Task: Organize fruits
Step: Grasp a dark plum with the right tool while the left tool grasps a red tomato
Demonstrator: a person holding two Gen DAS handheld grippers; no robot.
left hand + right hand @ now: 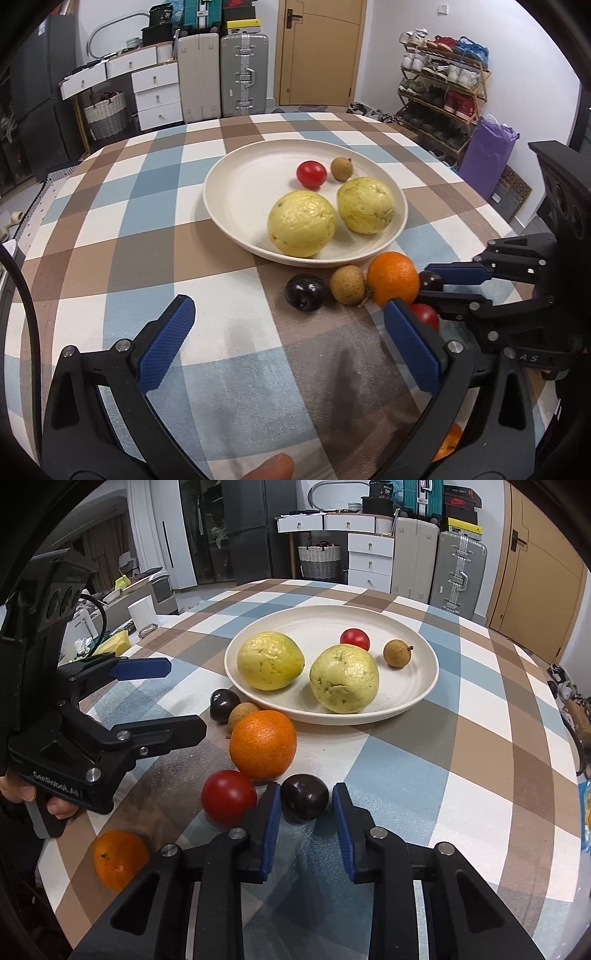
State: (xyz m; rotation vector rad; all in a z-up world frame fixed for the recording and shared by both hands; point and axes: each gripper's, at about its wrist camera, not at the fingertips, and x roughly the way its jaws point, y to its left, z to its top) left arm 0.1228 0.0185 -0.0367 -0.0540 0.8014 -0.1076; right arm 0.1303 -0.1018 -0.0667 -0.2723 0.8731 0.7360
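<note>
— Fruits were to be gathered on the plate (424, 686); how much of that was done?

— Roughly two fifths, it was judged. Four pieces were already seen on the plate, which stood about mid-table: two guavas (343, 681), a small tomato (354, 638) and a longan (397, 653).

— And what was left outside it?

— Six pieces were left on the cloth, between the plate and the table's near edge. A dark plum (223, 705) and a second longan (242, 712) lay just beside the plate's rim, and a large orange (263, 744) was touching that longan. A bigger tomato (229, 797), a second plum (304, 797) and a small orange (120, 858) lay closer to the edge, the small orange nearest it.

— Was any of them being handled?

— The second plum was. The right gripper (306, 792) was closed on it, a blue pad at each side, though the fruit was not yet lifted off the cloth, as far as could be told.

— And the other tool?

— The left gripper (184, 696) was held wide open and empty above the cloth, beside the loose fruit.
</note>
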